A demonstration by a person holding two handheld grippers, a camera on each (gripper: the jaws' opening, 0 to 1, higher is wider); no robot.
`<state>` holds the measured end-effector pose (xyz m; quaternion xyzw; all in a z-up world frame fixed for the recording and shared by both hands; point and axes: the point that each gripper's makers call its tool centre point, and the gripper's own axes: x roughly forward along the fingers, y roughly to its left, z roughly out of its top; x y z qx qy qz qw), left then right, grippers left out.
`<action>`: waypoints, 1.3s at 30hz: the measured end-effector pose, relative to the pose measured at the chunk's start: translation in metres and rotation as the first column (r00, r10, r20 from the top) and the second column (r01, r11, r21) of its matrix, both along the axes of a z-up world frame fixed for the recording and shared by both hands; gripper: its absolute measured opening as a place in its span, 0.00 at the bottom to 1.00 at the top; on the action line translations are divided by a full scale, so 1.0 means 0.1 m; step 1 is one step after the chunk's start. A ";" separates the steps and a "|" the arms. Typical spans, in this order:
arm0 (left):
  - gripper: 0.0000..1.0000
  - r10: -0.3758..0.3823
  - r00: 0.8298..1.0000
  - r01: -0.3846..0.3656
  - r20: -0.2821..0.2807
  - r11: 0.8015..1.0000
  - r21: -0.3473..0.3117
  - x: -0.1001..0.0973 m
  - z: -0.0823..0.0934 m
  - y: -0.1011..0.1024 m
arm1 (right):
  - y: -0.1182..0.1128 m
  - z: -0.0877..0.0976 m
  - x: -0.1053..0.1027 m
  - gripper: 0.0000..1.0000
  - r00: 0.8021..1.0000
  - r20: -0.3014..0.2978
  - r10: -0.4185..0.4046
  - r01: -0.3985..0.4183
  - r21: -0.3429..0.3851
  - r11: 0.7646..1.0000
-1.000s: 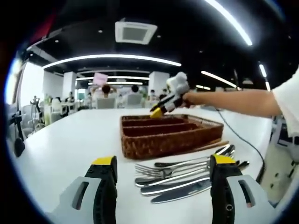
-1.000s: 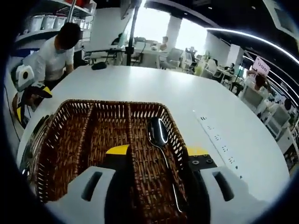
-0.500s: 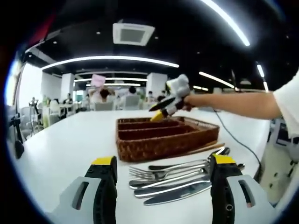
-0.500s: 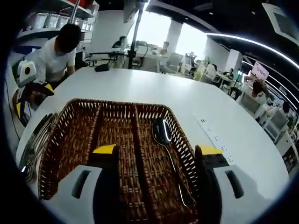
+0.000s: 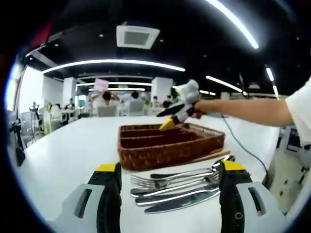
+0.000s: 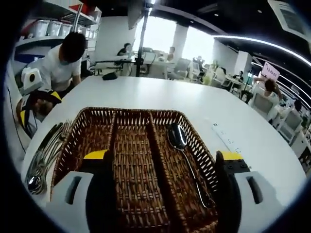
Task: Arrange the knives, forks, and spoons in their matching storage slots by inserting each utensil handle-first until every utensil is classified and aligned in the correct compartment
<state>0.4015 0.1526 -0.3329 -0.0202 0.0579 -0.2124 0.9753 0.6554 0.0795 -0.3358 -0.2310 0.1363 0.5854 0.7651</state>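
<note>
Wicker tray [image 6: 136, 145] on white worktop [image 5: 58, 145], three slots; one spoon [image 6: 187, 155] in its right slot. Loose cutlery [image 5: 180, 187] beside tray. Left claw [image 5: 167, 170] wide, empty; right claw [image 6: 163, 158] wide, empty, over tray

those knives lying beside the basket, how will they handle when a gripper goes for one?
The knives look polished metal, so probably slippery between the fingers. They lie flat on the white table, likely hard to get under. Touching the forks, one may drag neighbours along.
</note>
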 end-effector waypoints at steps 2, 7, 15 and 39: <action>0.83 -0.003 1.000 0.003 0.003 1.000 0.000 -0.01 0.01 -0.02 | -0.02 -0.02 -0.04 0.98 1.000 -0.008 -0.004 0.004 0.001 1.000; 0.83 -0.009 1.000 0.009 0.005 1.000 0.000 -0.04 0.02 -0.04 | -0.06 -0.04 -0.14 1.00 1.000 -0.020 -0.003 0.003 0.002 1.000; 0.83 -0.018 1.000 0.018 0.009 1.000 -0.001 -0.09 0.03 -0.09 | -0.14 0.00 -0.28 1.00 1.000 -0.025 -0.007 0.007 0.020 1.000; 0.83 -0.051 0.999 0.051 0.013 0.998 -0.020 -0.20 0.03 -0.20 | -0.41 0.11 -0.69 1.00 0.999 -0.018 -0.049 0.050 0.081 0.995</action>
